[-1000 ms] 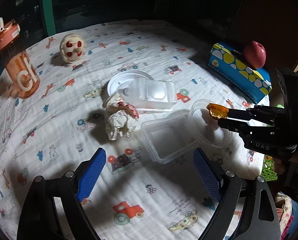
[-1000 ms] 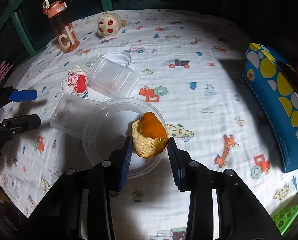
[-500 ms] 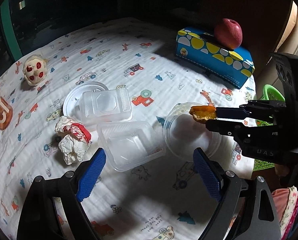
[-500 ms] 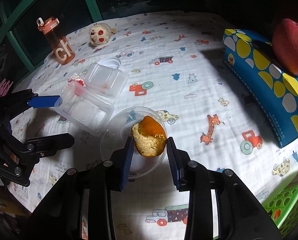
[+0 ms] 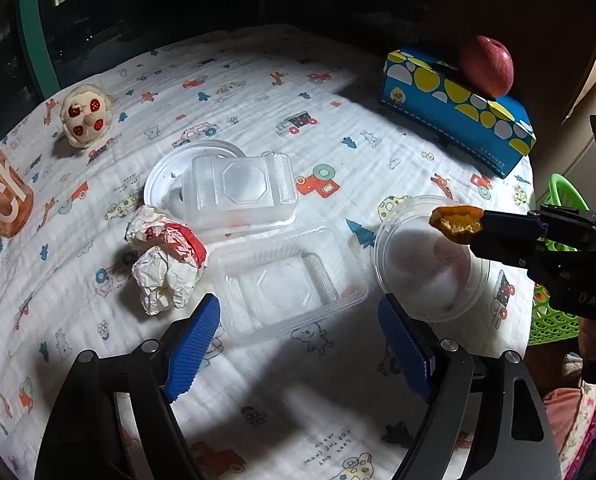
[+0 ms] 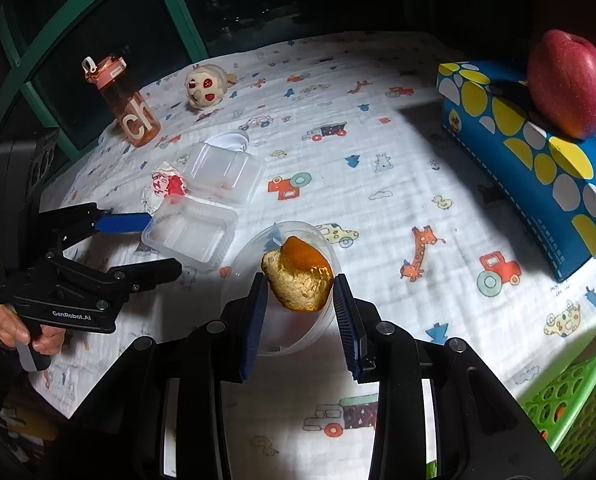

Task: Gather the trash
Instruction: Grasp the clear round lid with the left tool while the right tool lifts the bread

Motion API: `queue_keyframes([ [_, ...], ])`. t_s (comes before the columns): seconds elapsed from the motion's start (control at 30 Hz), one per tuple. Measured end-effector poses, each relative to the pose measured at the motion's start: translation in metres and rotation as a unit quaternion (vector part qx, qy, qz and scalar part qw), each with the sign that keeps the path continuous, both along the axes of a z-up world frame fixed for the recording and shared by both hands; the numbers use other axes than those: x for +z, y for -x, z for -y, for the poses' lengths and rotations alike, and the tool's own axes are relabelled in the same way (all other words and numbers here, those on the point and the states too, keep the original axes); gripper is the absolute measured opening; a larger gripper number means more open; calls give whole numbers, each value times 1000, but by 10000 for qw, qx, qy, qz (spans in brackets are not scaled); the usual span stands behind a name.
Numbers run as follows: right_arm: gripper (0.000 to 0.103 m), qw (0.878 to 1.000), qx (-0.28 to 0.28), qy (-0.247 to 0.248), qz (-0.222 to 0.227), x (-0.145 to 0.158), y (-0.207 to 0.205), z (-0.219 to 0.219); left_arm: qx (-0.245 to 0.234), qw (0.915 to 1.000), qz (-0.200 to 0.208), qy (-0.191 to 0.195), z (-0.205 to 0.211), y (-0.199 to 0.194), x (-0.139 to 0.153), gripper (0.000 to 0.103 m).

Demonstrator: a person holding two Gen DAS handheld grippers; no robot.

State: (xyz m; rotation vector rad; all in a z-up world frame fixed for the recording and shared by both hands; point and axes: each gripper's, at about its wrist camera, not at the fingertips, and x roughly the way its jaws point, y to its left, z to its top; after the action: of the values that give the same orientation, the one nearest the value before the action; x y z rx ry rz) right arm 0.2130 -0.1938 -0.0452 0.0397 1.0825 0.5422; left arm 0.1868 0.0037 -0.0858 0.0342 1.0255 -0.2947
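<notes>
My right gripper [image 6: 299,286] is shut on a piece of orange peel [image 6: 298,276] and holds it in the air above a round clear plastic lid [image 6: 282,288]; the peel also shows in the left wrist view [image 5: 455,222]. My left gripper [image 5: 298,340] is open and empty, its jaws either side of the near edge of a clear rectangular container [image 5: 286,282]. A crumpled red and white wrapper [image 5: 164,260] lies to its left. A second clear container [image 5: 240,188] rests upside down on a white round lid [image 5: 158,184].
A green mesh basket [image 5: 553,312] sits off the table's right edge, also at the lower right of the right wrist view [image 6: 569,404]. A blue tissue box [image 5: 453,108] carries a red apple [image 5: 485,66]. An orange bottle [image 6: 124,100] and a small plush toy [image 5: 84,114] stand at the far left.
My right gripper has lifted the peel higher and drawn it back toward the table's right edge. My left gripper has moved closer to the clear rectangular container.
</notes>
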Motion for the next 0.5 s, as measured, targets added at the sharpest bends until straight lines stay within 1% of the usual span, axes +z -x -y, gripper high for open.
queue_keyframes([
  [0.07,35,9999,-27,157,-10,-4,1,-1,34,10000,16,26,-1,0,3,79],
  [0.17,35,9998,-34,194,-37,-9,0,-1,67,10000,48,30,-3,1,6,79],
  [0.37,37,9996,167,248,9,-8,1,-8,115,9999,61,12,-9,3,8,79],
  [0.43,37,9991,240,354,8,-11,1,-13,128,9999,52,28,-9,3,8,79],
  [0.5,46,9985,262,479,59,-14,-2,-16,127,9999,46,42,-10,4,7,79],
])
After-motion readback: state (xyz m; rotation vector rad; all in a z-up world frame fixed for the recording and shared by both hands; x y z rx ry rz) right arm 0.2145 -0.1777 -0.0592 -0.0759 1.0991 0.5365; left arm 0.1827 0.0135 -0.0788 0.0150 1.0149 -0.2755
